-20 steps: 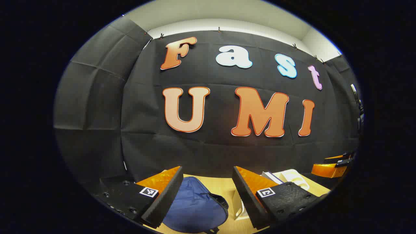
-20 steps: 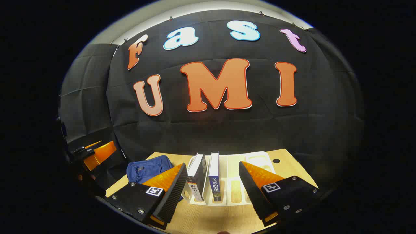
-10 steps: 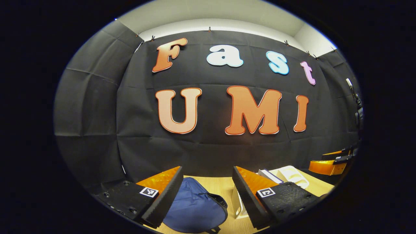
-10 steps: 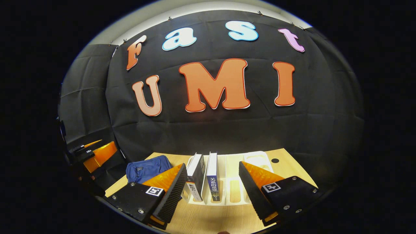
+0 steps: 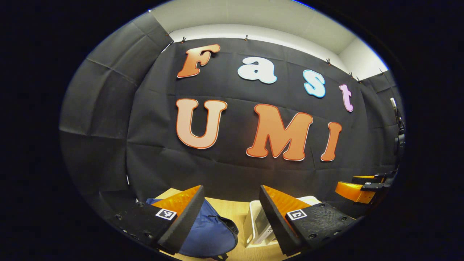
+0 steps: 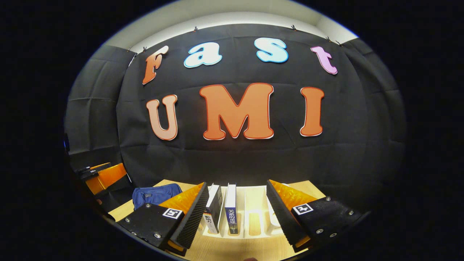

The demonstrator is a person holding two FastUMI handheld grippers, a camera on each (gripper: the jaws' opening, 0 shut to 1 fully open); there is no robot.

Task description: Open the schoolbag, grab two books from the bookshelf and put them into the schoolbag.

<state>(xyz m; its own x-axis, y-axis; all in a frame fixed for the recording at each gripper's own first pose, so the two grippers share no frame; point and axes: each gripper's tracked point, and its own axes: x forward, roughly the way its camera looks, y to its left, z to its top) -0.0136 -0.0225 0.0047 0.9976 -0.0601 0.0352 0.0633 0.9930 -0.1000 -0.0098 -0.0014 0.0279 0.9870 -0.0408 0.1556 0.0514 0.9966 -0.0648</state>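
Note:
A blue schoolbag [image 5: 212, 233] lies on the wooden table, low in the left gripper view, partly behind my open left gripper [image 5: 230, 226]. Its zipper runs along the right edge; whether it is open I cannot tell. In the right gripper view the schoolbag [image 6: 154, 194] lies at the left. Two books [image 6: 222, 209] stand upright in a white bookshelf rack [image 6: 253, 214], straight ahead of my open right gripper [image 6: 235, 217], which holds nothing. The rack [image 5: 255, 226] also appears right of the bag in the left gripper view.
The wooden table [image 6: 239, 250] reaches back to the black cloth wall. The other gripper [image 5: 357, 188] hangs at the far right of the left gripper view, and at the far left [image 6: 105, 174] of the right gripper view.
Both cameras have tilted upward, so the table, bag and rack sit lower in each view. The left gripper has also shifted, bringing the rack closer to its fingers. Both grippers stay open.

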